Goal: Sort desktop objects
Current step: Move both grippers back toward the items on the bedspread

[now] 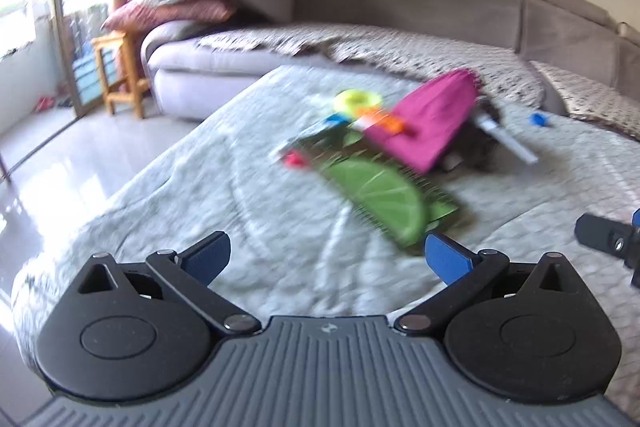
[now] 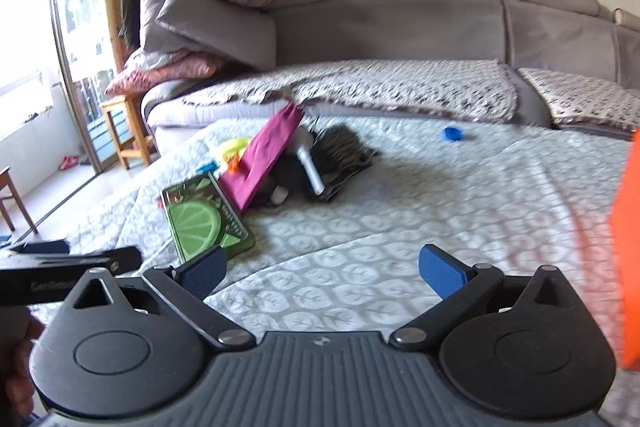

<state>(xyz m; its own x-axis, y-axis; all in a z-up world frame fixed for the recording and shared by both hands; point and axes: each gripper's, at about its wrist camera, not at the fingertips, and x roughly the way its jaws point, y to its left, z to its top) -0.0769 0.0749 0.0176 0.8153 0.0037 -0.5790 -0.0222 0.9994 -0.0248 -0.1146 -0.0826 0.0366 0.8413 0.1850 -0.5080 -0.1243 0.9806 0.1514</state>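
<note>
A pile of objects lies on a table covered with a pale patterned cloth [image 1: 248, 211]. A green book with a lime picture [image 1: 380, 195] [image 2: 200, 223] lies nearest. A magenta folder [image 1: 432, 119] [image 2: 268, 155] leans over a dark brush-like thing [image 2: 344, 151] and a white tube [image 1: 508, 139] [image 2: 310, 171]. A yellow-green ring [image 1: 356, 101] and an orange piece [image 1: 384, 119] sit behind it. A small blue cap [image 1: 540, 119] [image 2: 452, 134] lies apart to the right. My left gripper [image 1: 326, 259] and right gripper [image 2: 322, 269] are both open and empty, short of the pile.
A grey sofa [image 2: 400, 39] with cushions runs behind the table. A wooden stool [image 1: 120, 75] stands by the glass door at left. An orange object [image 2: 628, 259] fills the right edge of the right wrist view. The other gripper's body shows at each view's side [image 2: 68, 267].
</note>
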